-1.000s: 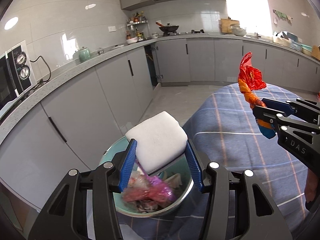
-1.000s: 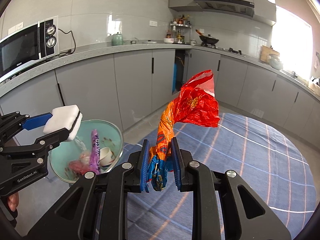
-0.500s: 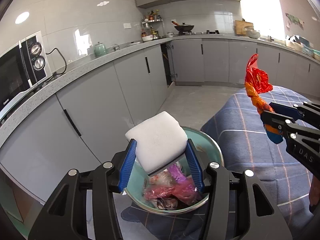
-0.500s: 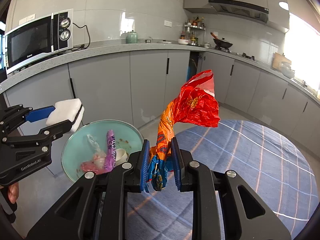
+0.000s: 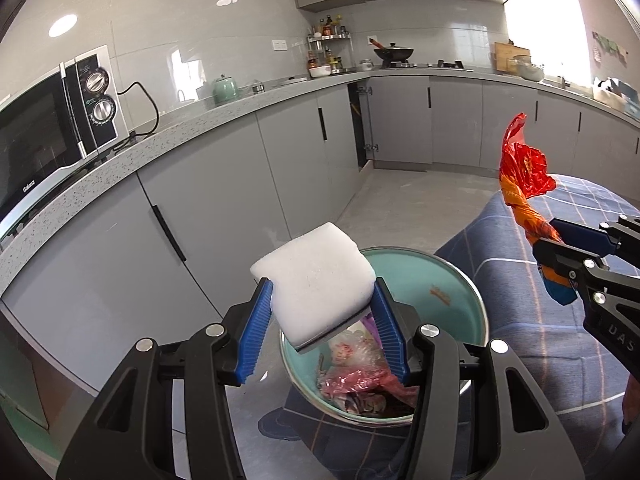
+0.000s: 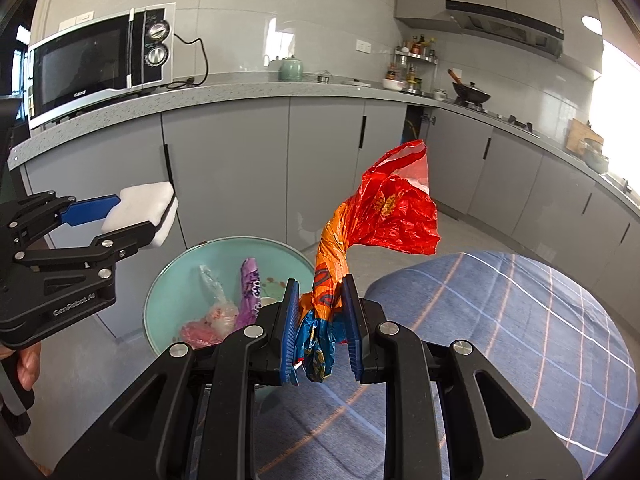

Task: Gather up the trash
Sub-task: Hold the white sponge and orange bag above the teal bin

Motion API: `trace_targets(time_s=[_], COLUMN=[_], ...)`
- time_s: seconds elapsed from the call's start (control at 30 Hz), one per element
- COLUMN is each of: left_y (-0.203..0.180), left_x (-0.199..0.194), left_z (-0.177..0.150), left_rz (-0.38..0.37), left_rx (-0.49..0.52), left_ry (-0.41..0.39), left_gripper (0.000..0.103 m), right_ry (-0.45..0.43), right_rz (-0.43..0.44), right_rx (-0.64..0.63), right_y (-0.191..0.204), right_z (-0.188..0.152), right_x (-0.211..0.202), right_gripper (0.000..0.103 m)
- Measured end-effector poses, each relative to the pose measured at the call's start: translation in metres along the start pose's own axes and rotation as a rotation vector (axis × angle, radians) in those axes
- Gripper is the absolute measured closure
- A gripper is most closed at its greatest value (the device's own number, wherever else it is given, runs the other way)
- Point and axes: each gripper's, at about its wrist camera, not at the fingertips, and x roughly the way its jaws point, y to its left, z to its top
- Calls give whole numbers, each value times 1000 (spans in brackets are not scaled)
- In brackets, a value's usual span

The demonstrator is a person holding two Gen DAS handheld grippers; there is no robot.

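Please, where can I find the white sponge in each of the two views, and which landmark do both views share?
Left wrist view: white sponge at lower centre, clamped in the left hand-held gripper, above the bowl.
Right wrist view: white sponge at the left edge, mid-height, up-left of the bowl.
Shared landmark: the microwave.

White sponge [image 5: 320,280] with a dark grey underside, between blue ribbed fingers [image 5: 256,336] on black gripper frames. Red and orange snack wrapper [image 6: 384,208], blue at its lower end. Pale teal bowl [image 6: 192,276] holding a purple wrapper [image 6: 250,292] and pink plastic. Navy tablecloth [image 6: 520,320] checked with white and orange lines. Grey cabinets [image 5: 224,196], speckled grey bench [image 5: 120,160], black-and-silver microwave [image 6: 100,60]
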Motion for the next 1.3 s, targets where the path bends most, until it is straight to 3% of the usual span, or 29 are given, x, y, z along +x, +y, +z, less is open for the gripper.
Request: trace_targets(time_s=[1.3], left_y=[24], left_x=[10], left_z=[2], left_rz=[34], left_rx=[-31], left_ry=[6], left_gripper=[52], right_ry=[-2], right_rz=[67], right_rx=[-82], right_y=[23], right_z=[9], right_x=[11], right_gripper=[80])
